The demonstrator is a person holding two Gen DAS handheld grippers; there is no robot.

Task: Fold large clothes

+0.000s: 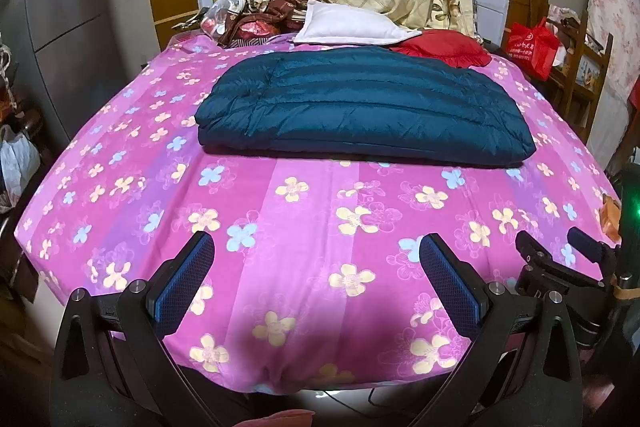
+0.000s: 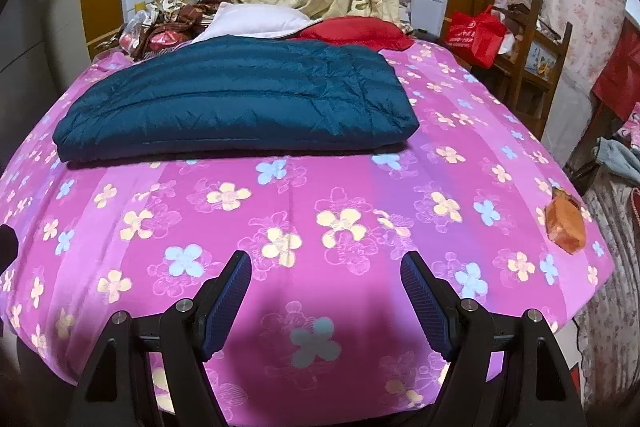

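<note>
Honestly, the puffy blue jacket (image 1: 360, 107) already lay folded on the bed (image 1: 280, 227), just short of the red cushion (image 1: 444, 47), and its slippery layers looked liable to slide apart if either gripper snagged one edge. Both the left gripper (image 1: 316, 247) and the right gripper (image 2: 326, 267) hung wide open, empty, with plenty of bare sheet between them and the jacket's near edge.

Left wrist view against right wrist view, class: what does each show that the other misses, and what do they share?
Only the left wrist view shows the grey cabinet and the right gripper at its edge. Only the right wrist view shows the whole orange packet and the grey cloth. Both show the folded teal jacket, flowered sheet, white pillow and red bag, with open jaws.
</note>
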